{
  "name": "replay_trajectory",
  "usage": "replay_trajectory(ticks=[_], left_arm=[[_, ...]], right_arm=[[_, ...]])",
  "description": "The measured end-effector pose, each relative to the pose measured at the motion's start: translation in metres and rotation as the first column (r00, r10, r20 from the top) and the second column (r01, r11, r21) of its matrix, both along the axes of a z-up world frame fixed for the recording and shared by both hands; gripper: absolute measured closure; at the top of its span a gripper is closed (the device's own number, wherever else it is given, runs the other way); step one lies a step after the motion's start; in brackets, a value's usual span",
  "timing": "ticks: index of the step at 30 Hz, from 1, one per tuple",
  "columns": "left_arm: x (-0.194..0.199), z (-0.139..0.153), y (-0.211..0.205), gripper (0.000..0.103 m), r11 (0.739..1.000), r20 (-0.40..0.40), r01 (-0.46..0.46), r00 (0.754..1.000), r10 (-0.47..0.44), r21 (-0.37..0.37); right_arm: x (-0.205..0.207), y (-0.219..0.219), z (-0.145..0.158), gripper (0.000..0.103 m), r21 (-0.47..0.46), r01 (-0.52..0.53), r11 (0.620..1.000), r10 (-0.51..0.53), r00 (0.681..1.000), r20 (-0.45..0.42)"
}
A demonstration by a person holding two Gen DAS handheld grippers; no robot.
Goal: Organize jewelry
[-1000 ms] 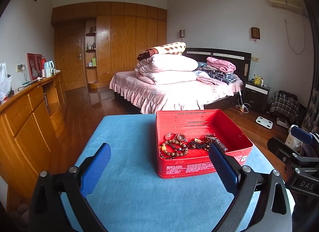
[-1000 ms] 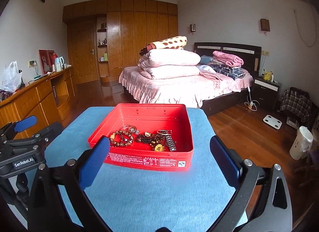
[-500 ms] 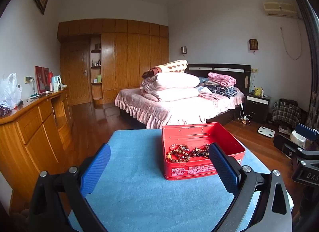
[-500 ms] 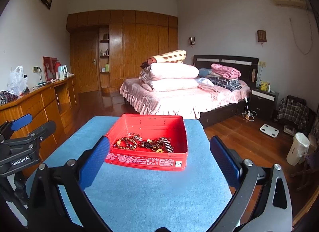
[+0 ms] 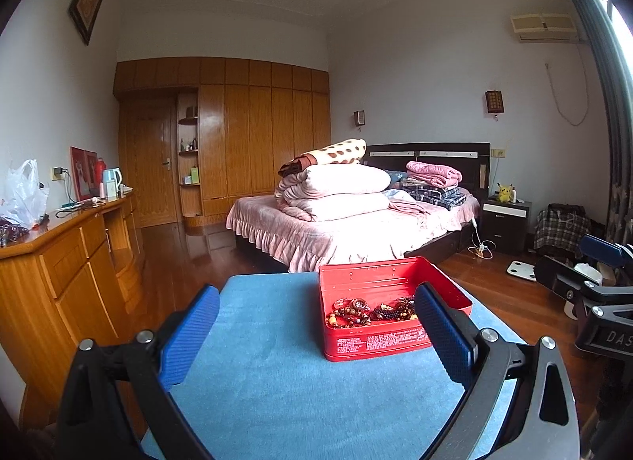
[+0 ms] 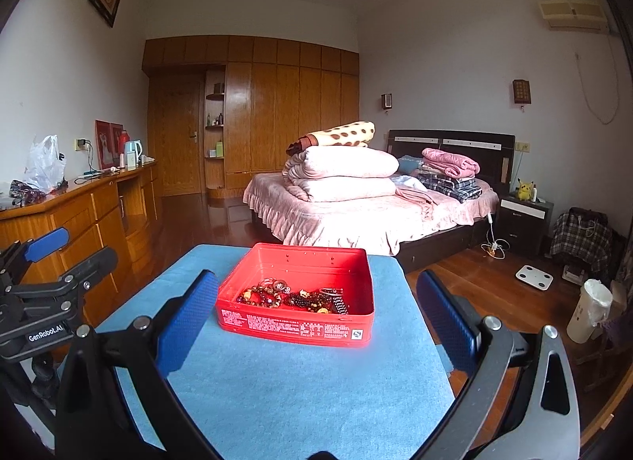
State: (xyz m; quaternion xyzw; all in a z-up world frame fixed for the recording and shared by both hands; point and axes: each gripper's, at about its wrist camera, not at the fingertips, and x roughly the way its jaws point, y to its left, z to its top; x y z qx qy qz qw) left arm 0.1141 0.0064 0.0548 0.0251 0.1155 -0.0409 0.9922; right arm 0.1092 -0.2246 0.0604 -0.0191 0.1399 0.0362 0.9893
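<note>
Left gripper (image 5: pixel 316 325), black frame with blue ribbed pads, jaws spread wide and holding nothing, raised above the near part of the blue cloth-covered table (image 5: pixel 253 345); right gripper (image 6: pixel 316 317), same build, likewise released and empty, jaws wide, above the same table. Each gripper appears at the edge of the other's view, well apart from the tin. Shallow red rectangular metal tin (image 6: pixel 300 293), lid off, sits on the table toward its far edge; white printed text and a small logo on the near wall, small rivets along the inner back wall. Inside, a tangled pile of beaded jewelry (image 6: pixel 292 295) lies against the near wall: brown and amber bead bracelets on the left, dark bead strands in the middle, a dark link band at the right end; individual pieces overlap, count cannot be told. Rear half of the tin floor is bare red metal. From the left wrist view the right-hand blue pad overlaps the tin's right corner and hides part of the pile. Around: pink-covered bed (image 6: pixel 356 214) stacked with folded quilts beyond the table, wooden sideboard (image 6: pixel 91 206) on the left, wooden wardrobe wall (image 6: pixel 277 115) at the back, white bathroom scale (image 6: pixel 532 274) on the wood floor at right
</note>
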Motion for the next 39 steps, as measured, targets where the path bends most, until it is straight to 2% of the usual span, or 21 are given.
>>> replay_trajectory(ticks=[39], left_arm=[[-0.0036,0.0037,0.0001,0.006,1.000,0.002,0.005,1.000,-0.005,-0.011]], right_arm=[[-0.0004,-0.0043,0.0004,0.005,0.008,-0.001,1.000,0.001,1.000,0.006]])
